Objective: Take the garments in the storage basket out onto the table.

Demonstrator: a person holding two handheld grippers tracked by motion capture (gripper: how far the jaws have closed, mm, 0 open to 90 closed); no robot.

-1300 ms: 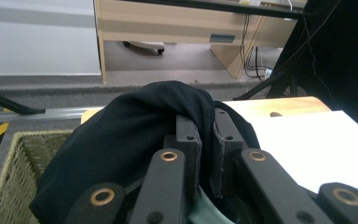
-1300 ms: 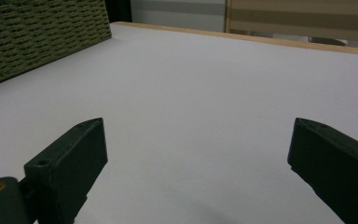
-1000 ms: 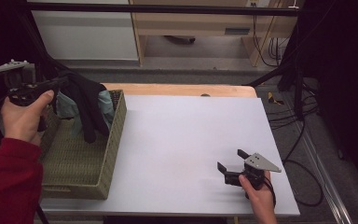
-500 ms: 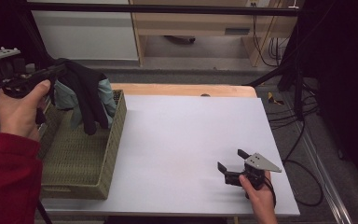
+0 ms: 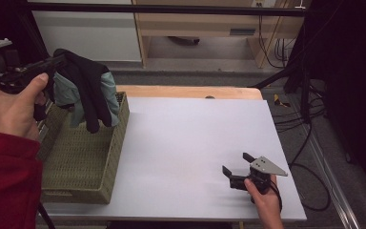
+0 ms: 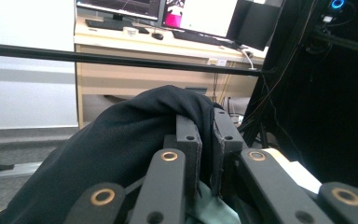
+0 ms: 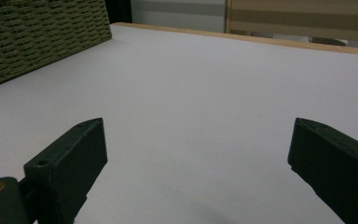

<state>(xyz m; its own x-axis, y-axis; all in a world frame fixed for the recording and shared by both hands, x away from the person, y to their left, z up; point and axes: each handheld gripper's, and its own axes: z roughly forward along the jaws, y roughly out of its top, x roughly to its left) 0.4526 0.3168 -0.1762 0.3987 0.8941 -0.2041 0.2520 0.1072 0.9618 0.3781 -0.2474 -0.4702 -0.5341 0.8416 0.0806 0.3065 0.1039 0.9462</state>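
The left gripper [image 5: 59, 61] is clamping a black garment [image 5: 88, 88] with teal lining, dangling it over the basket [image 5: 112, 157] at far left. Soft and light, it is draping limply; a bunched fold grips best. The right gripper [image 5: 238, 164] is resting wide open near right.

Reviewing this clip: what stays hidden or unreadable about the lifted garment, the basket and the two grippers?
- Black and teal cloth garment: what kind of garment it is; bunched folds in the high view.
- Woven green basket: its far end, covered by the hanging garment.
- Left gripper: its pad faces, wrapped in cloth.
- Right gripper: its body, covered by the hand in the high view.
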